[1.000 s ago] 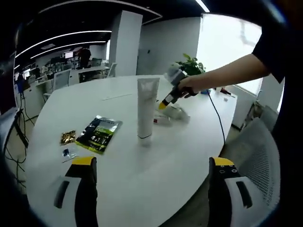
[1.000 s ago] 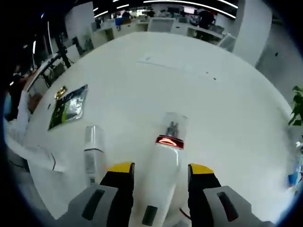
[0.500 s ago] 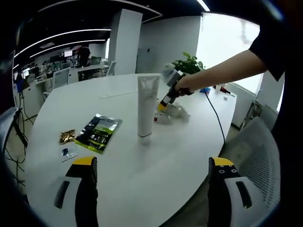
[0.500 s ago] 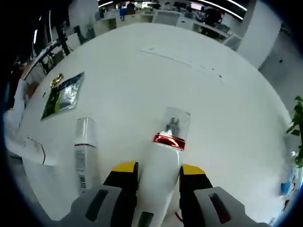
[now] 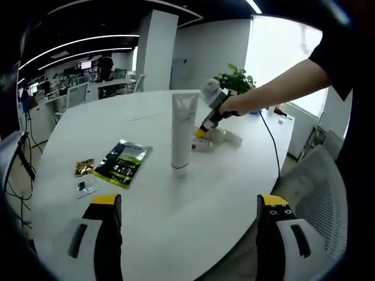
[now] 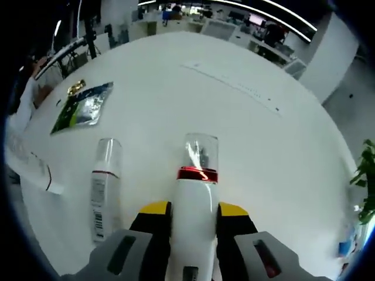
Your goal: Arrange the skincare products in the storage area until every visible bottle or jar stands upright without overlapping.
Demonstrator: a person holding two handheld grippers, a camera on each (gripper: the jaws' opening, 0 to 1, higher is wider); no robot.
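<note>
Large round white table (image 5: pixel 193 193) spreads ahead of both grippers.

Left gripper (image 5: pixel 187 213): black-and-grey jaws with yellow tips stand wide apart at the bottom of the left gripper view, nothing between them, hovering over the near table edge.

Ahead of it, between the jaw lines and well apart from them, a tall white plastic squeeze tube (image 5: pixel 182 131) stands upright on its cap. Beyond and to the right of the tube, the person's hand (image 5: pixel 229 105) holds the right gripper (image 5: pixel 206 126) down to the table, on the white bottle lying there.

Right gripper view: right gripper (image 6: pixel 190 211), yellow-tipped jaws drawn in narrow against both sides of a white plastic pump bottle with a red neck band and clear cap (image 6: pixel 195 193). Bottle runs straight forward between the jaws, cap pointing away. Cannot tell whether it rests on the table or is lifted.

Just left of that gripper, a slimmer white bottle with a clear cap and a barcode label (image 6: pixel 102 187) lies flat on the table, near but apart from the left jaw.

Further left and forward, a green-and-silver foil sachet (image 6: pixel 82 108) lies flat; a small gold foil packet (image 6: pixel 75 88) just beyond it. In the left gripper view a small blue-and-white packet (image 5: pixel 84 188) lies ahead of the left jaw.
</note>
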